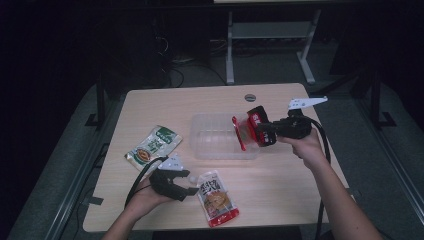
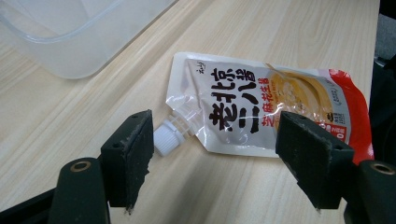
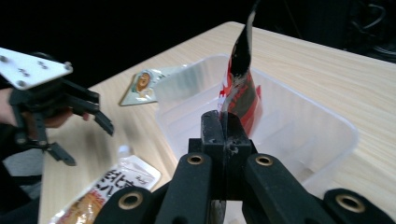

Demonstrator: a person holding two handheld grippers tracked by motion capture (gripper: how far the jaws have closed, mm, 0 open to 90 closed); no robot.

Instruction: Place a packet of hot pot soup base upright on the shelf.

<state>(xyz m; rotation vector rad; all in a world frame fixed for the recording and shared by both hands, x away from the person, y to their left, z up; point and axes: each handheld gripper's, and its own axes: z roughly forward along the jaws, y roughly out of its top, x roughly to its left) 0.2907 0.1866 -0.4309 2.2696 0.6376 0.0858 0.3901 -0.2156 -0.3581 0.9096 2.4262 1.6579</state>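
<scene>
The left tongs (image 1: 187, 182) are held released just above the desk (image 1: 280, 192), their pads standing apart with nothing clamped. Directly ahead of them, a white spouted pouch with red trim (image 2: 261, 109) is seen lying flat on the desk, its white screw cap (image 2: 166, 139) pointed toward one pad and lying just beside it; whether cap and pad touch cannot be told. Beyond that pouch, farther from the left tongs, a clear plastic tub (image 1: 220, 136) is placed near the middle of the desk. To the far side of the left tongs, a green and white pouch (image 1: 154, 145) is laid flat, apart from the tub.

The right tongs (image 1: 256, 131) are clenched on a red pouch (image 1: 246, 131), which is gripped by one edge and held upright over the near rim of the tub (image 3: 327, 121). In the right gripper view the pouch (image 3: 240, 88) is seen rising from between the closed pads, curved and standing above the tub's interior. Past the desk's far edge, a white frame leg (image 1: 230, 47) and loose cables on the floor are made out in the dark.
</scene>
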